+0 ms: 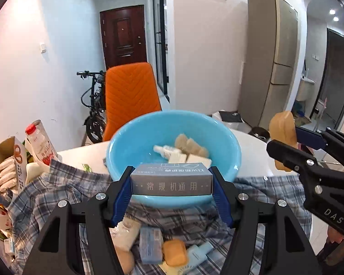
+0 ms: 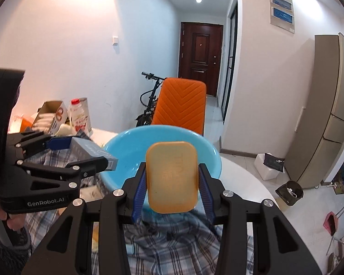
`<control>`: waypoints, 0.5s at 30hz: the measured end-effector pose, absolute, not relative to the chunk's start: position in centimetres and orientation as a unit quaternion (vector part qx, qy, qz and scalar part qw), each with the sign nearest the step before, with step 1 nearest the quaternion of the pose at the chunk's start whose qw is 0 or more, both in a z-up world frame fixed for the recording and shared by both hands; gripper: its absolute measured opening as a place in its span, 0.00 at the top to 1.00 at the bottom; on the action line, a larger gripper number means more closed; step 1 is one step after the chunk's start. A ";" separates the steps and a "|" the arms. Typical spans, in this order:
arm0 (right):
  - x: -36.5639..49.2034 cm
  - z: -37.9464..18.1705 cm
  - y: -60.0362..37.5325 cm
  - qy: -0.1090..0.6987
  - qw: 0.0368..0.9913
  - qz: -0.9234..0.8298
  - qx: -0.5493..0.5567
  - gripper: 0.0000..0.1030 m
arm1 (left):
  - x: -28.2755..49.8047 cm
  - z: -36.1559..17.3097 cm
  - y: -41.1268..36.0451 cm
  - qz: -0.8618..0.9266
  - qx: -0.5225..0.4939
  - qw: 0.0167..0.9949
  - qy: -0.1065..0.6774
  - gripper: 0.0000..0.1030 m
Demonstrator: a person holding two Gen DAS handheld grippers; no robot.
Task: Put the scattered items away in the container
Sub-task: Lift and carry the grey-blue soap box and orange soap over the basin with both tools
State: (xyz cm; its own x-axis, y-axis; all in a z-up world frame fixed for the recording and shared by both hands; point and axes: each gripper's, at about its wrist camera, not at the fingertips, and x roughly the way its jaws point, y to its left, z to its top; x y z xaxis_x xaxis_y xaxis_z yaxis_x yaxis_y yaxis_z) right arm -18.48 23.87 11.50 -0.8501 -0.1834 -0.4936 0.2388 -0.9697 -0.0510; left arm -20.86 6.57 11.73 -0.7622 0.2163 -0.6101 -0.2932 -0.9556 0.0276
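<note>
The left gripper (image 1: 172, 180) clamps a grey box (image 1: 171, 178) just short of the blue basin (image 1: 126, 142) at 12 o'clock; the right gripper (image 2: 172, 178) grips an orange case (image 2: 172, 176) that hides the basin's contents. Items on the plaid cloth (image 1: 57, 183) lie half-hidden behind the fingers. Beyond the white table (image 1: 252, 149): an orange chair (image 1: 130, 91), a dark door (image 1: 123, 36).

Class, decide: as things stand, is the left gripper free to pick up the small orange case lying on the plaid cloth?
Probably not yet. The left gripper has its jaws shut on the grey box; the orange case lies uncovered on the plaid cloth below.
</note>
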 end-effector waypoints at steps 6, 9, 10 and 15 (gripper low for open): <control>-21.1 12.6 23.5 0.044 0.104 -0.963 0.246 0.60 | -22.9 12.4 6.6 0.940 -0.310 0.129 0.056 0.36; -22.6 12.6 23.5 0.039 0.119 -0.961 0.248 0.60 | -24.0 12.4 6.2 0.940 -0.312 0.130 0.034 0.36; -23.2 12.4 23.7 0.028 0.121 -0.960 0.253 0.60 | -24.5 12.4 6.0 0.940 -0.314 0.129 0.026 0.36; -26.1 10.8 23.2 0.024 0.132 -0.951 0.278 0.60 | -26.6 11.9 5.6 0.941 -0.319 0.116 0.017 0.36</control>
